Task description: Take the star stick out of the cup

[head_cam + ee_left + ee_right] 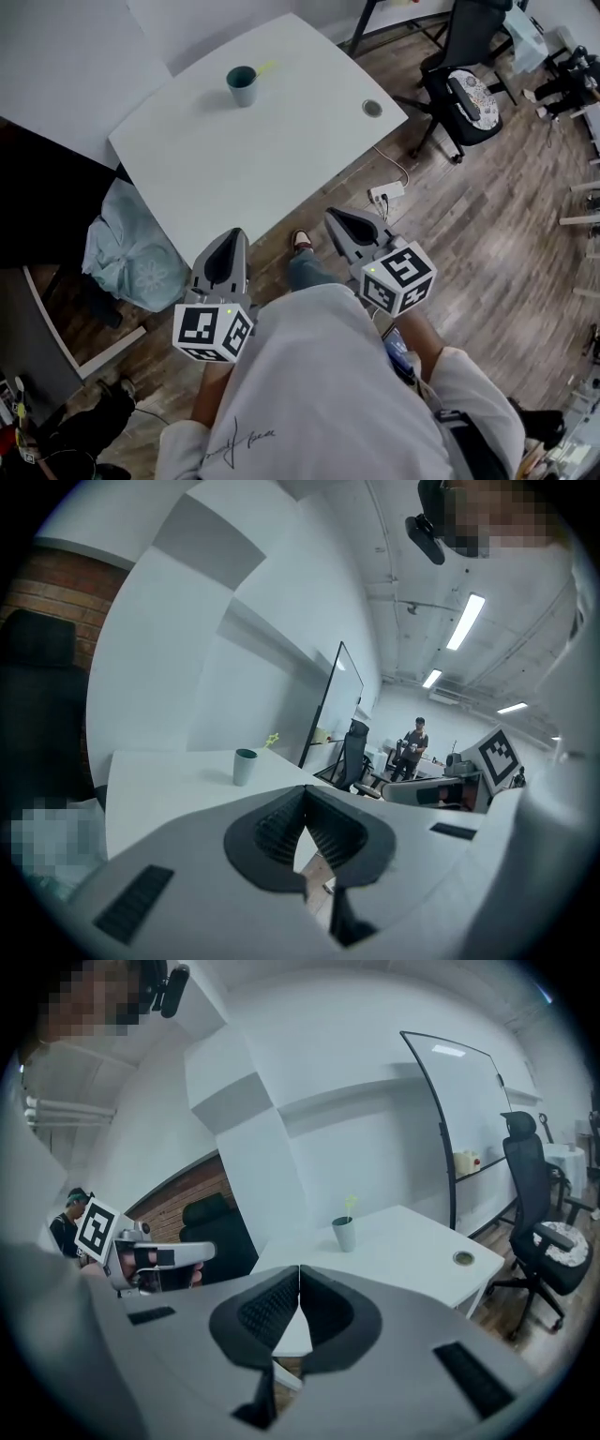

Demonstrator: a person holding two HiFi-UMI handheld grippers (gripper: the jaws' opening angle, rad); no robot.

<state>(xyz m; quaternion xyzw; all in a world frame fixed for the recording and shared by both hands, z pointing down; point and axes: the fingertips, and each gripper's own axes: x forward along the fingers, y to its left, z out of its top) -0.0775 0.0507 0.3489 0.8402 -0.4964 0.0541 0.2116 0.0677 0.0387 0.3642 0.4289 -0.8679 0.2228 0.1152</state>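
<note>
Both pairs of fingers are closed, empty. Left gripper [232, 239] and right gripper [335, 220] hang off the tabletop's [281, 150] near edge. The cup [242, 86] stands by the far edge, straight ahead of the left gripper, its stick [266, 67] leaning right.

White counter [272, 169] sits at an angle to the room. Teal cup [242, 85] stands upright near its far edge, w/ a yellow-green star stick [266, 67] in it, tip leaning right. Round cable port [372, 108] sits near the right corner, well apart from cup. Wood floor [487, 225] below; white power strip [386, 194] lies on it, just off counter's right edge.
</note>
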